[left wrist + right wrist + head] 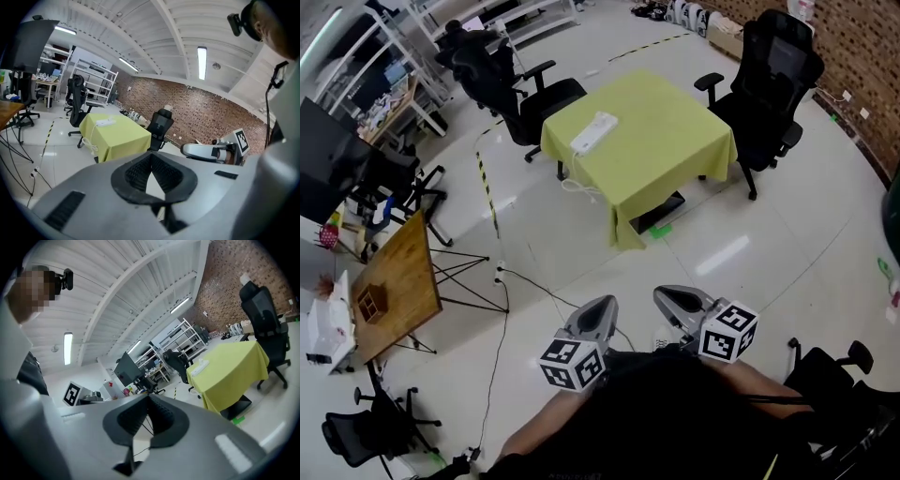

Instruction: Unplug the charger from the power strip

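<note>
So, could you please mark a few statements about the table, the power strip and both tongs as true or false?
The power strip lies on the green-covered table. True.
The left tongs grip the power strip. False: they are shut on nothing, away from the table.
A black chair stands beside the table. True.
The right tongs stand wide open. False: they are shut and empty.
A white cord hangs over the table's edge. True.
</note>
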A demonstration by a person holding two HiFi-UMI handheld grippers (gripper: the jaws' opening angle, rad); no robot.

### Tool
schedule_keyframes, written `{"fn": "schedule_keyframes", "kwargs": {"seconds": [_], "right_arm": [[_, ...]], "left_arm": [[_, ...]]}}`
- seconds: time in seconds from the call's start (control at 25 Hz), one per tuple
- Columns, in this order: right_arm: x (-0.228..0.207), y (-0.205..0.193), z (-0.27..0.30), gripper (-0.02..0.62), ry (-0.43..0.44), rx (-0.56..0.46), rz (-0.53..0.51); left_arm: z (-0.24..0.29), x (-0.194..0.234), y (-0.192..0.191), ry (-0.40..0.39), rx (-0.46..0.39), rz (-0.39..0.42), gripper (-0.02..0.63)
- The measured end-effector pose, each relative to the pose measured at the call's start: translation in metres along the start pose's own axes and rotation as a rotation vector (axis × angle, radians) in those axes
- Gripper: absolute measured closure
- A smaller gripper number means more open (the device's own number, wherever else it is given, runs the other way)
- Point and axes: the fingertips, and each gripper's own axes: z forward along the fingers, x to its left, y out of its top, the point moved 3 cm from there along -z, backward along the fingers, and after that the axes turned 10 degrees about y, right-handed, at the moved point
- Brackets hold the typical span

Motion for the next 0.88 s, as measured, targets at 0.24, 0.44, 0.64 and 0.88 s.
{"fn": "schedule_keyframes", "kwargs": {"seconds": [0.24,0.44,0.64,0.88], "right_arm": [[-0.042,0.014,-0.006,0.594,-0.004,-0.02,0.047],[-0.064,0.024,0.003,0.593,-0.031,-0.051,0.076],[-0.089,0.036,0.016,0.594,-0.082,-0.064,0.079],[-0.122,0.072,0.054,0.594,-0.172,-0.06,0.032]], "left_arm": [[0.038,-0.005,0.008,0.004,0.041,0.007,0.6],[0.058,0.018,0.025,0.034,0.058,-0.01,0.6],[0.089,0.031,0.037,-0.013,0.082,0.0,0.6],[0.137,0.073,0.084,-0.086,0.045,-0.009,0.6]]}}
